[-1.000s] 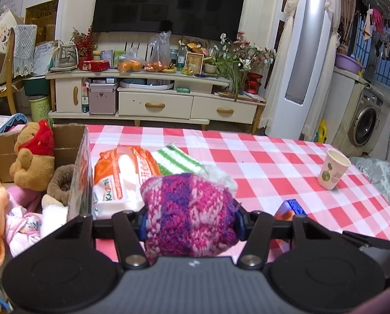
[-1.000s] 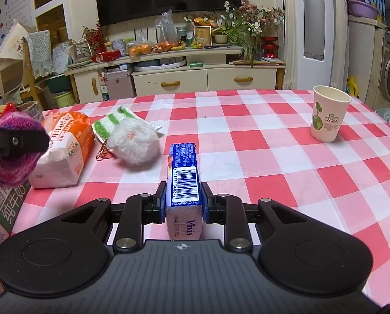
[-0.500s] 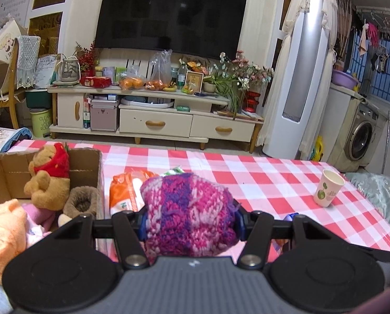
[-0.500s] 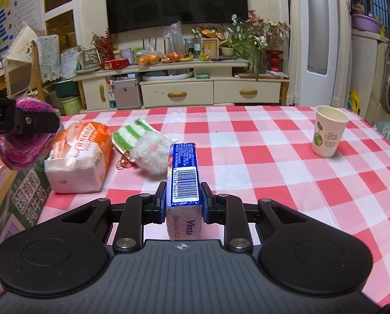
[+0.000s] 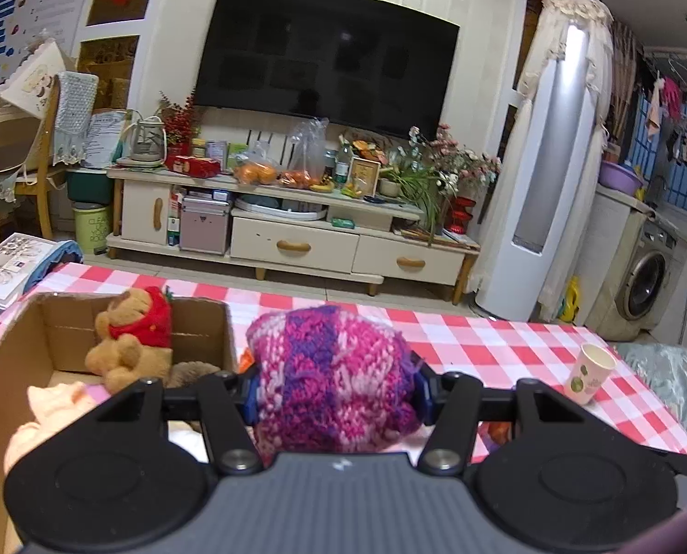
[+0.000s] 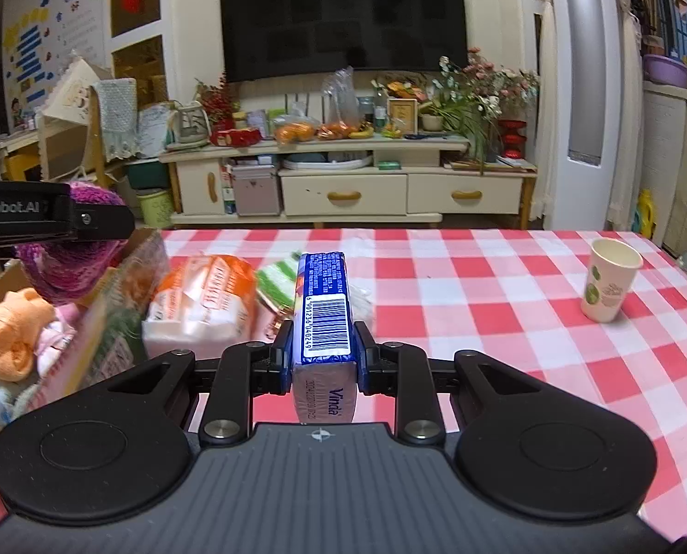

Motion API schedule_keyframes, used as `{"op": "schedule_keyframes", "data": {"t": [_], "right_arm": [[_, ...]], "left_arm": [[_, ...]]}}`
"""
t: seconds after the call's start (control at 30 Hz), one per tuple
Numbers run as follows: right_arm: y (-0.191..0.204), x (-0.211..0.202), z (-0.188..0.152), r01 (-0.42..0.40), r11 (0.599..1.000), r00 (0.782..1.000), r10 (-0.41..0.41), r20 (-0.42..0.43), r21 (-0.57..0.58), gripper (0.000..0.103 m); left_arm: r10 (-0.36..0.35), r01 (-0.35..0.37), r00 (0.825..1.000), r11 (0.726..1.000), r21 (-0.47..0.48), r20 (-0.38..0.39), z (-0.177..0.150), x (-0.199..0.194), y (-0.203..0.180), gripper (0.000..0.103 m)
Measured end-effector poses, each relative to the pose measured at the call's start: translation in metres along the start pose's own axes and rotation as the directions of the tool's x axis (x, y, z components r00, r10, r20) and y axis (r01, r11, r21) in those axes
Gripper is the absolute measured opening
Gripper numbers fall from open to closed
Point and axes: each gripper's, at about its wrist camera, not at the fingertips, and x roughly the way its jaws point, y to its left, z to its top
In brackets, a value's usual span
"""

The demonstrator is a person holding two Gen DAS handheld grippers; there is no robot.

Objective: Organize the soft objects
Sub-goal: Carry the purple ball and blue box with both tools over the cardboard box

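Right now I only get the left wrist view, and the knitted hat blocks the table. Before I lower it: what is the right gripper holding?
Observer: The right gripper has its jaws shut on a blue tissue pack.
Operator: Anything lying beside the cardboard box?
Observer: Yes, an orange-and-white tissue bag lies on the tablecloth, next to the box's right wall.
Operator: And past the bag?
Observer: A green-striped soft item, partly hidden behind the pack.
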Motion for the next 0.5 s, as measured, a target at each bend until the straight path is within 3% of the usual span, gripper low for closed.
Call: {"op": "schedule_keyframes", "data": {"t": [0.5], "right_arm": [[0.055,0.003,0.031,-0.104,0.993,0.993,0.107,0.052,-0.049,0.03]], "left_arm": [[0.091,-0.088,0.995,0.995,-0.054,0.048,0.013,-0.009,0.041,0.058]]}}
